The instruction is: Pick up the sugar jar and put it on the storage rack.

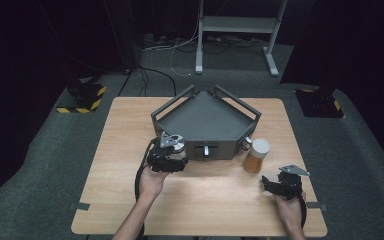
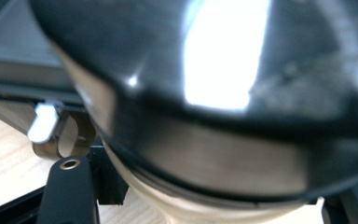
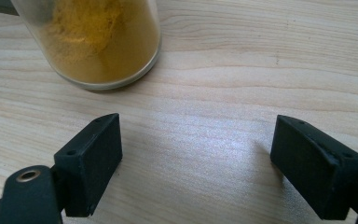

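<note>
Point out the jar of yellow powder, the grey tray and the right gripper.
jar of yellow powder (image 1: 256,156): high view, on its glass side below the pale lid.
grey tray (image 1: 203,120): high view, on its bare floor.
right gripper (image 3: 196,154): right gripper view, midway between its open jaw tips.

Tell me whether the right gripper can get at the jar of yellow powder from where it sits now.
Probably yes. The right gripper rests on the table with jaws open and empty, and the jar stands just ahead, with bare wood between them.
</note>
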`<state>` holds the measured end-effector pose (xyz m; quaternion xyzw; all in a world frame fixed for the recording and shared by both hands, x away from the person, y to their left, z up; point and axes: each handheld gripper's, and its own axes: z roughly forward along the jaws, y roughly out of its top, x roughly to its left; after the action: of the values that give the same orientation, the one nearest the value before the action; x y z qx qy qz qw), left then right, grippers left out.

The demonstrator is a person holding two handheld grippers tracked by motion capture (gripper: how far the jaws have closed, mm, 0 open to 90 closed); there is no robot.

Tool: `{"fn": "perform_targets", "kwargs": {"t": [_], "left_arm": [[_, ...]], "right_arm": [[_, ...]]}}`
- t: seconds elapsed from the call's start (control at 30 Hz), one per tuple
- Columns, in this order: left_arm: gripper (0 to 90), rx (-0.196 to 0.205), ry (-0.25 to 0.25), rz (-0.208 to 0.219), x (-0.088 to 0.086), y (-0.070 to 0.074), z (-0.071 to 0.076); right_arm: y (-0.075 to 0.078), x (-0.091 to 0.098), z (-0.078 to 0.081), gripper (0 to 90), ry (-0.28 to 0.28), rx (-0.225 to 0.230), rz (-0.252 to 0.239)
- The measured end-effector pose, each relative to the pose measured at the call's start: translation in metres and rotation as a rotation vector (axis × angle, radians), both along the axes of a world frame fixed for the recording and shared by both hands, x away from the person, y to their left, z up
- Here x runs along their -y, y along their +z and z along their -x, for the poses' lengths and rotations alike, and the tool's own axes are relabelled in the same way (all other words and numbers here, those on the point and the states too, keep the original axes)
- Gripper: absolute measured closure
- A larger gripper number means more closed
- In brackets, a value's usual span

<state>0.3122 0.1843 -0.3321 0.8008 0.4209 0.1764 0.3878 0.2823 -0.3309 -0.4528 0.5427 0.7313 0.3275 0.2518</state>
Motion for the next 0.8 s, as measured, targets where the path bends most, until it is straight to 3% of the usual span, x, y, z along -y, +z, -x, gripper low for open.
{"fn": "perform_targets", "kwargs": {"t": [0.63, 0.8], "left_arm": [[31.7, 0.005, 0.018, 0.054, 0.001, 0.034, -0.028], [31.7, 0.016, 0.018, 0.043, 0.007, 0.043, -0.033]], "right_arm": [[0.000, 0.000, 0.000, 16.5, 0.000, 0.001, 0.002], [0.000, 0.000, 0.000, 16.5, -0.001, 0.001, 0.001]]}}
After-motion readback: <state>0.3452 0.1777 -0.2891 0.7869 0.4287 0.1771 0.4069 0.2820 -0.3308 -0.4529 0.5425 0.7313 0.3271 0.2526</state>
